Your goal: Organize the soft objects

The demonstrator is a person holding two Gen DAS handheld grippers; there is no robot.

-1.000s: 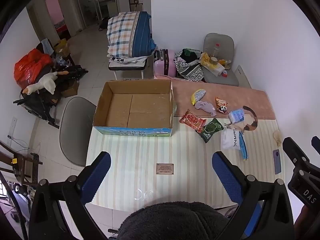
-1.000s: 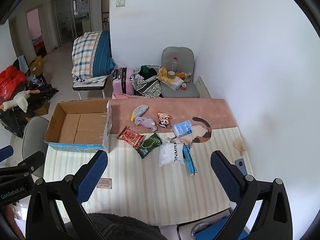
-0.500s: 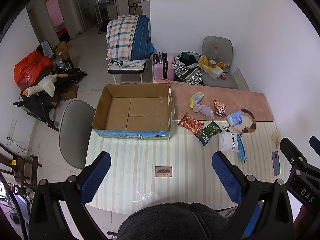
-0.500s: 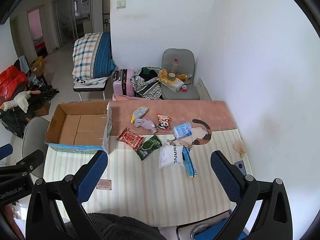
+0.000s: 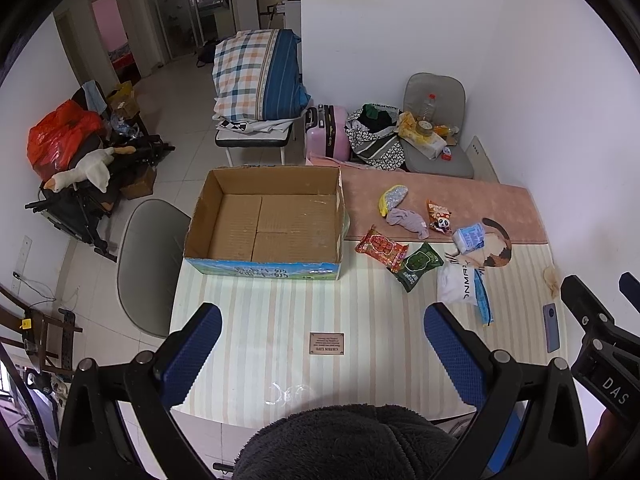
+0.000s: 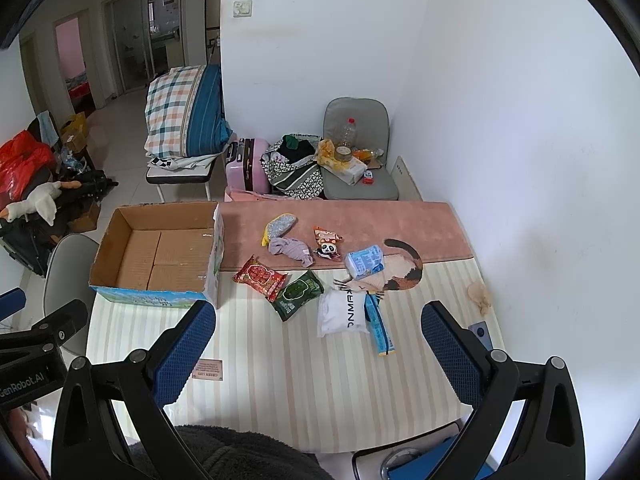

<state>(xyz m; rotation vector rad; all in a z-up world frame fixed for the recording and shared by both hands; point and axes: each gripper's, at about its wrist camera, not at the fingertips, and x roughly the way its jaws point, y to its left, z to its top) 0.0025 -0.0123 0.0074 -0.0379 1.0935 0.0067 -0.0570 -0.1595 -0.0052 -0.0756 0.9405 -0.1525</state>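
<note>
An open empty cardboard box (image 5: 266, 222) (image 6: 160, 258) stands at the table's far left. To its right lie soft packs: a red snack bag (image 5: 381, 248) (image 6: 260, 277), a green pack (image 5: 418, 266) (image 6: 298, 294), a white pouch (image 5: 457, 284) (image 6: 343, 314), a blue tissue pack (image 5: 470, 237) (image 6: 365, 262), a grey sock (image 5: 407, 221) (image 6: 291, 250), a yellow-grey pouch (image 5: 392, 198) (image 6: 280, 227) and a panda snack (image 5: 439, 217) (image 6: 329, 242). My left gripper (image 5: 322, 340) and right gripper (image 6: 318, 336) are open, empty, high above the table's near side.
A blue strip pack (image 6: 380, 330) lies by the white pouch. A phone (image 5: 551, 327) and a crumpled tissue (image 6: 480, 296) lie at the right edge. A pink mat (image 6: 380, 224) covers the far side. A grey chair (image 5: 150, 264) stands left of the table.
Both grippers have risen and pulled back a little; the table and box look smaller and lower in view. Nothing on the table has moved.
</note>
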